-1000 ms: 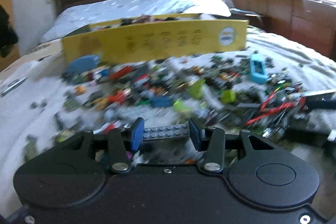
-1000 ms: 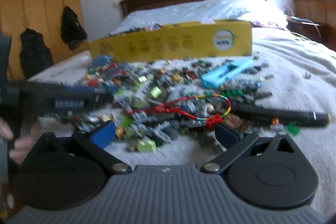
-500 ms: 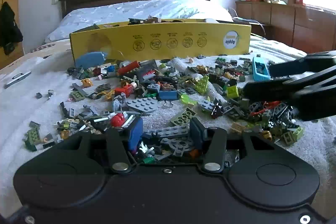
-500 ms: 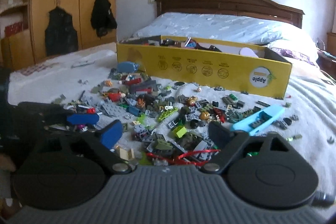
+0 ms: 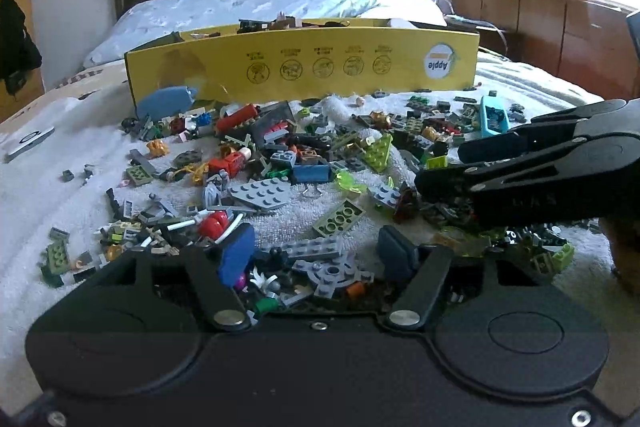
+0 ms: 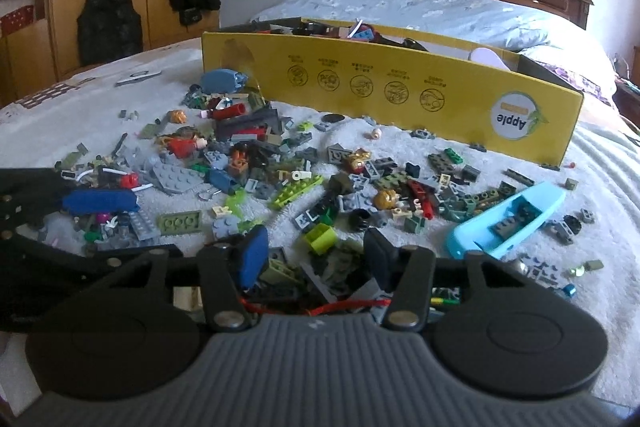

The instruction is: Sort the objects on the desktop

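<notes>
The toy bricks (image 5: 304,163) lie scattered mid-bed before the yellow box (image 5: 304,67) — light, stiff, slippery; pinch each across flat sides. Your left gripper (image 5: 316,255) is opening over a grey plate (image 5: 316,249), gripping nothing; your right gripper (image 6: 316,259) is closing — empty so far.

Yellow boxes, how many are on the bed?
1. The yellow box stands at the far edge of the brick pile, before the pillows. Another could hide behind it.
</notes>
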Demonstrator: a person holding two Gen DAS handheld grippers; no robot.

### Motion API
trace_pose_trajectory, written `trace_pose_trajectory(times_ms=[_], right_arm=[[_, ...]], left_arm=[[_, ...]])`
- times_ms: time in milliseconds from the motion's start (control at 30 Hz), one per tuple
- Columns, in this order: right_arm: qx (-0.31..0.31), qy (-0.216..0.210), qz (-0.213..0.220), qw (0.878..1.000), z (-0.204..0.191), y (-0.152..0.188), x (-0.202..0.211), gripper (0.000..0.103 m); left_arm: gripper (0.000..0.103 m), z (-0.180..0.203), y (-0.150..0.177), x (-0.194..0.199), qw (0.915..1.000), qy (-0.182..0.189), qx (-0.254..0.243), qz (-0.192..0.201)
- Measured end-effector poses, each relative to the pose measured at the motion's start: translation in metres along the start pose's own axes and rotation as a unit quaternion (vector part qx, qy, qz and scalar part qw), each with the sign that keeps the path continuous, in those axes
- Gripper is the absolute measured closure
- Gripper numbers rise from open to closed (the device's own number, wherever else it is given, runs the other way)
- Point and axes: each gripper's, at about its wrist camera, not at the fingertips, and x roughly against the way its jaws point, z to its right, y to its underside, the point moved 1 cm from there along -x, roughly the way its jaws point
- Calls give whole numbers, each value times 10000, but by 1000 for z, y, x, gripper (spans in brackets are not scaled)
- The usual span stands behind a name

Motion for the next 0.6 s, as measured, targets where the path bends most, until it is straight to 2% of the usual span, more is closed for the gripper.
trace_pose_trajectory(times_ms=[100,133,167,233,267,300,433,500,600], right_arm=[[97,-53,-28,9999,-2,0,-3,38],[118,-69,-30,9999,-3,0,-3,46],[129,-107,-14,9999,-3,1,-3,51],[103,-155,24,9998,-2,2,-1,70],[62,-143,36,9999,-1,2,0,74],[30,-80,52,10000,1,2,1,77],[-163,239,140,9995,13,2,5,77],[-173,362,75,9992,18,4,5,77],[-291,317,75,9990,25,6,7,75]], left_arm=[[40,-1,2,3,10000,3,48,-39],[46,-2,3,5,10000,44,62,-61],[56,-4,2,7,9998,153,101,-85],[70,-9,1,8,9973,602,394,-167],[71,-11,0,7,9954,766,542,-195],[71,-11,-1,6,9943,830,638,-202],[70,-4,-2,2,9963,641,568,-103],[64,1,-2,2,9973,545,488,-41],[56,6,-4,2,9971,554,523,-30]])
